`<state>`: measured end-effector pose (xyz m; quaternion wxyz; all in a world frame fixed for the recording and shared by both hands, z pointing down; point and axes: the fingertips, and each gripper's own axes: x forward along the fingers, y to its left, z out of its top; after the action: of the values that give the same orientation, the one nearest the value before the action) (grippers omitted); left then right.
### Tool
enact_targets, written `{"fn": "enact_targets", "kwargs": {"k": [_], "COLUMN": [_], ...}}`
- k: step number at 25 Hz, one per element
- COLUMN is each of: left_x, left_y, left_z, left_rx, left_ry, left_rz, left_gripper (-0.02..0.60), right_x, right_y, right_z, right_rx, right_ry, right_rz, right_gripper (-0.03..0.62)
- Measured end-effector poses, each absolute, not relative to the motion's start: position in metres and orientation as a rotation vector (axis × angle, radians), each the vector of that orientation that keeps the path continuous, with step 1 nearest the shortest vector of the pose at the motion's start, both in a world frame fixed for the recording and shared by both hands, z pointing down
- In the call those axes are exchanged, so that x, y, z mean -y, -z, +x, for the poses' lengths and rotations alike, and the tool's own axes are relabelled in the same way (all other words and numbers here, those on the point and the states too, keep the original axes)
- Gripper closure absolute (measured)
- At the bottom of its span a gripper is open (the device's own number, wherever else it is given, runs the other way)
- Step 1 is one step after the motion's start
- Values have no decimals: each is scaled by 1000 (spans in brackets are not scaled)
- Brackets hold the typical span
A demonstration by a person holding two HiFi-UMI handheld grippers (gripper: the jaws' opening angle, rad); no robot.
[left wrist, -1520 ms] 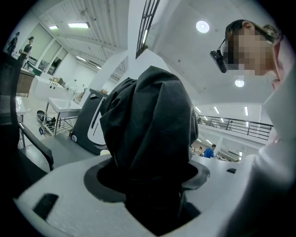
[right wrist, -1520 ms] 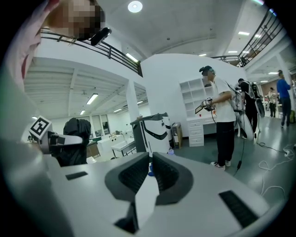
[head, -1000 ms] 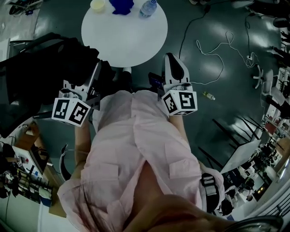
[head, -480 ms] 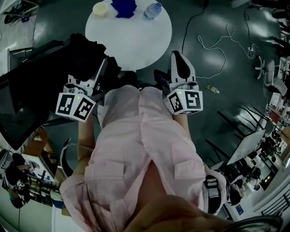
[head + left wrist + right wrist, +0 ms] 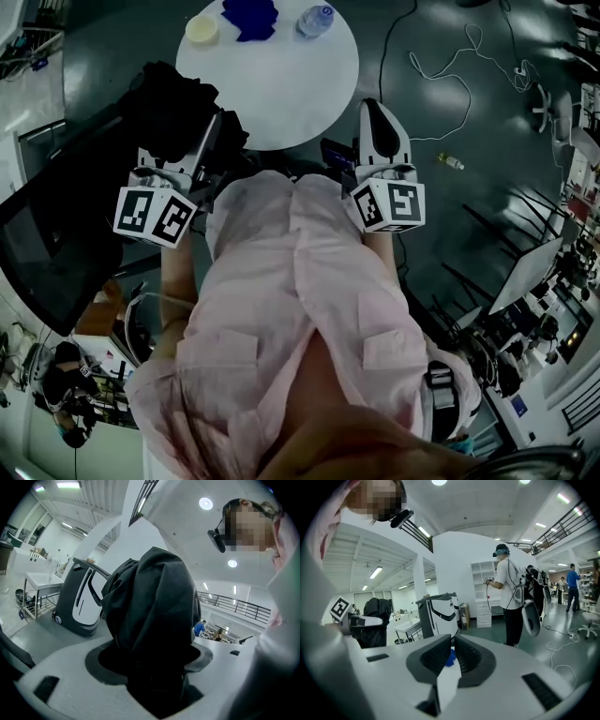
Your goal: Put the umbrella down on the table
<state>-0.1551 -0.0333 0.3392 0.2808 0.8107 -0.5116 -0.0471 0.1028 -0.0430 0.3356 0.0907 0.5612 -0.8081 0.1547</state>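
Note:
The umbrella (image 5: 173,98) is a folded bundle of black fabric, and my left gripper (image 5: 208,141) is shut on it just off the left edge of the round white table (image 5: 281,89). Seen from the left gripper view, the umbrella (image 5: 154,616) stands up out of the left gripper (image 5: 152,667) and fills the gap between the jaws. My right gripper (image 5: 377,117) sits at the table's right edge, shut on nothing. The right gripper (image 5: 452,641) has its jaws almost touching in its own view, where the left gripper (image 5: 354,620) and the umbrella (image 5: 377,620) appear at the left.
At the table's far side lie a pale bowl (image 5: 201,29), a blue object (image 5: 249,13) and a water bottle (image 5: 315,19). A white cable (image 5: 450,84) and a small bottle (image 5: 452,162) lie on the floor. A large black panel (image 5: 56,234) stands left. Another person (image 5: 511,597) stands ahead.
Both grippers have drifted forward and slightly right toward the table. The umbrella has stayed in the left gripper, and its fabric now reaches the table's left edge.

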Motion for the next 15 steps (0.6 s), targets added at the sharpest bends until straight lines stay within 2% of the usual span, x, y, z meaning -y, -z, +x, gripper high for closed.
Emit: {"fn": "enact_targets", "kwargs": {"k": [15], "left_x": [35], "left_y": [-356], "left_z": [-153], "left_rx": [1308], "left_ry": [49], "left_rz": [2179], "left_gripper": [258], "right_x": [37], "right_y": [-348], "right_z": [105], "right_rx": [2357], "right_ry": [-490], "right_rz": [1696], "right_gripper": [554]}}
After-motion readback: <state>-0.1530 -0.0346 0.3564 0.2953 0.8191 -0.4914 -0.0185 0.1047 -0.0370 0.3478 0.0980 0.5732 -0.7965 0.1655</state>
